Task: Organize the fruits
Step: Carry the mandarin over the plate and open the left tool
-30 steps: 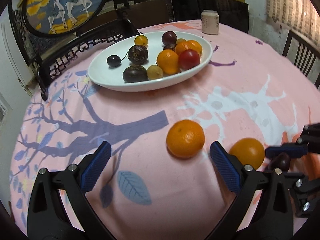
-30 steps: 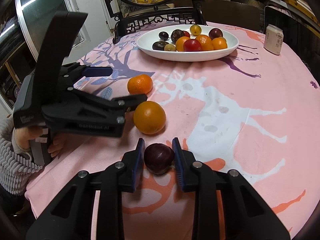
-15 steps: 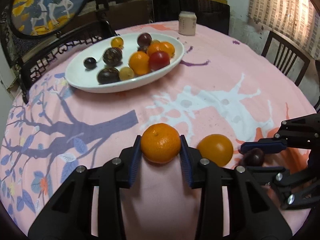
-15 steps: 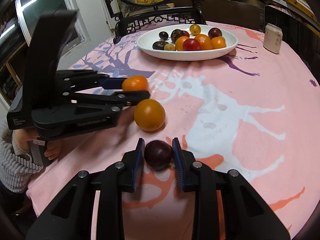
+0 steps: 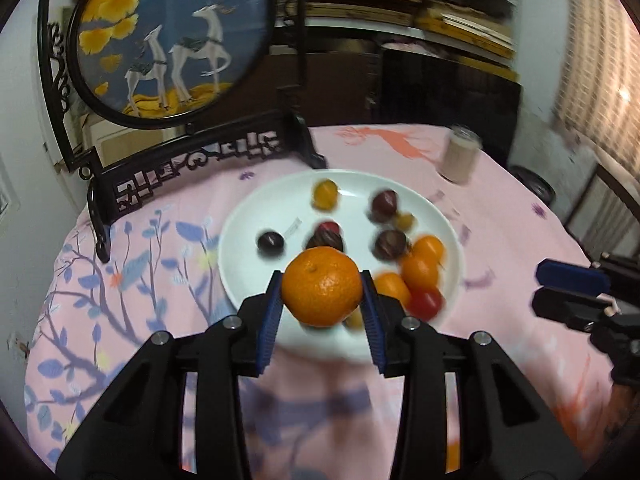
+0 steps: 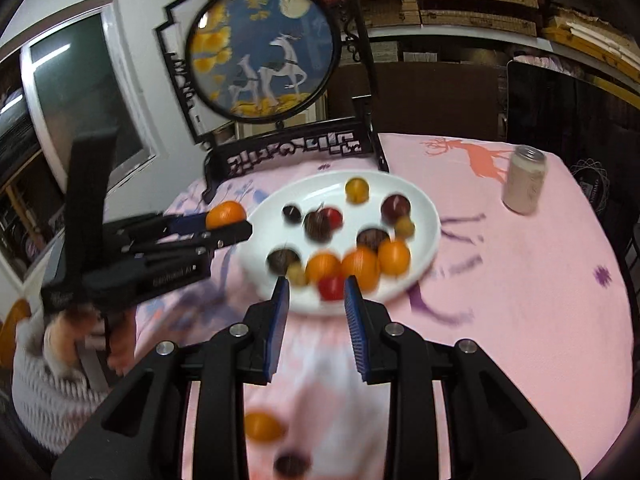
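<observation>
My left gripper point(image 5: 322, 312) is shut on an orange mandarin point(image 5: 322, 287) and holds it in the air over the near rim of the white oval plate point(image 5: 256, 212). It also shows in the right wrist view point(image 6: 226, 216). The plate point(image 6: 424, 208) holds several oranges, dark plums and small yellow fruits. My right gripper point(image 6: 316, 320) is open and empty, raised in front of the plate. An orange point(image 6: 262, 426) and a dark plum point(image 6: 292, 464) lie on the pink cloth below it.
A round deer picture in a black carved stand point(image 5: 168, 36) rises behind the plate. A pale can point(image 6: 524, 184) stands at the back right of the round table. A dark chair point(image 5: 616, 200) is at the right edge.
My left gripper lifted the mandarin off the cloth and carried it to the plate. My right gripper let go of the dark plum, opened and rose; the plum now lies on the cloth.
</observation>
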### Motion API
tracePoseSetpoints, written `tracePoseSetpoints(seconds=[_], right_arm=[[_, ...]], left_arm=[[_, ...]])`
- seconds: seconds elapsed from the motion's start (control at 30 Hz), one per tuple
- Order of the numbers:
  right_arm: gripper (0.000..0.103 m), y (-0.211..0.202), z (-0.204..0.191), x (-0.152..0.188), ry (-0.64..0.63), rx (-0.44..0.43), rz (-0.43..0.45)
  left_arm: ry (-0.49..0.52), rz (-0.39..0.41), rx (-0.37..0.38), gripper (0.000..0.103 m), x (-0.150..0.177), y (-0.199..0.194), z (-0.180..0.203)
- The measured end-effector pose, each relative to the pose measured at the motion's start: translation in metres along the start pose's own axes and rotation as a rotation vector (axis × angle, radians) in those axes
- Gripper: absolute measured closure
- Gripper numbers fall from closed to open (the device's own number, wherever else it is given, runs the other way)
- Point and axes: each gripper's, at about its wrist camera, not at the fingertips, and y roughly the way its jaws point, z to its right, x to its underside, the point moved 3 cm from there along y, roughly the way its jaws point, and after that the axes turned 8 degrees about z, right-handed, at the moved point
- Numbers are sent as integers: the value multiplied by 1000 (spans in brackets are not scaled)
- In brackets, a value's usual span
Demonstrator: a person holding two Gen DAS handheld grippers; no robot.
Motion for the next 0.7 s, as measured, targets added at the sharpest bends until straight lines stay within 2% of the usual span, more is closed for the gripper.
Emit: tracePoseSetpoints(seconds=[0.17, 0.23, 0.3, 0.37, 0.43, 0.53, 0.6, 0.7], right_arm=[[72, 73, 15, -19, 66, -16, -62], [72, 83, 16, -16, 83, -34, -81], [72, 74, 10, -7, 51, -66, -96], [72, 50, 3, 8, 3, -92, -105], [73, 11, -11, 41, -80, -120, -128], [73, -21, -23, 89, -171, -108, -183], [73, -32, -19, 119, -156, -72, -226], [73, -38, -18, 126, -118, -96, -208]], left_arm=[[-36, -39, -5, 65, -2, 41, -12], [-56, -55, 15, 65, 5, 47, -14], [-48, -79, 54, 65, 12, 48, -14], [-38, -75, 55, 65, 15, 43, -13], [-38, -72, 68, 65, 14, 41, -10], [-21, -68, 67, 65, 15, 40, -4], [-13, -73, 68, 65, 17, 41, 0], [1, -73, 72, 65, 20, 39, 6]])
